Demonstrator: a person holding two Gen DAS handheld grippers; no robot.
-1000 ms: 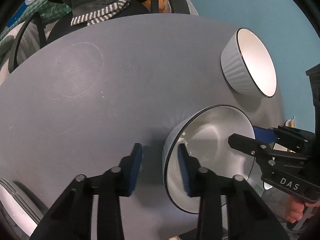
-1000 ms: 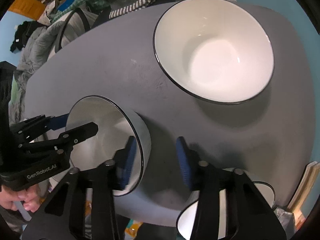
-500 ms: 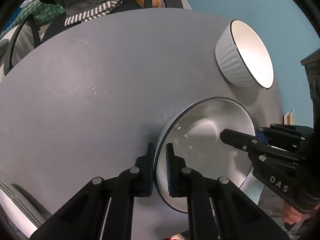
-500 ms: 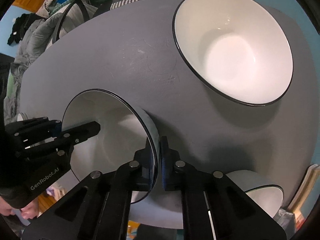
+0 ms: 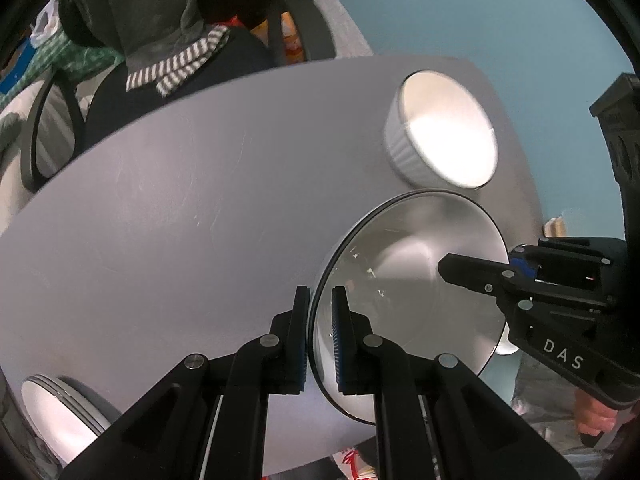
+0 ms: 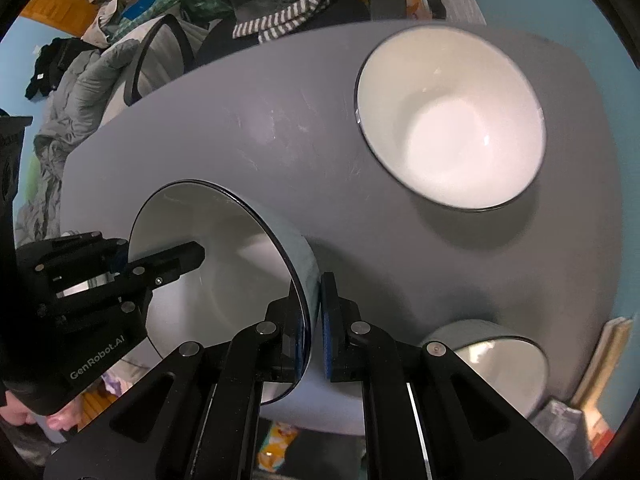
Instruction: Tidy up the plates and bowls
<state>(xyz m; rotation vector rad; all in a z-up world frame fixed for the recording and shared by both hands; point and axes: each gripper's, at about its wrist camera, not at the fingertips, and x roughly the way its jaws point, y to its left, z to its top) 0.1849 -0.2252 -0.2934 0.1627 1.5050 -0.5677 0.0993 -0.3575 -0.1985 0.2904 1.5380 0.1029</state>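
A white bowl with a dark rim (image 5: 412, 280) (image 6: 224, 264) is held between both grippers, lifted above the round grey table (image 5: 160, 220). My left gripper (image 5: 321, 340) is shut on its left rim. My right gripper (image 6: 313, 328) is shut on the opposite rim; it also shows in the left wrist view (image 5: 512, 274). A larger white ribbed bowl (image 5: 440, 152) (image 6: 452, 120) stands on the table at the far right.
A stack of plates (image 5: 60, 412) lies at the table's near left edge. Another small bowl (image 6: 500, 364) stands at the near right edge. A chair with clothes (image 5: 168, 40) is behind the table. The blue wall (image 5: 500, 20) is on the right.
Both grippers closed on the bowl's opposite rims a second ago, and the bowl has since risen off the table with them.
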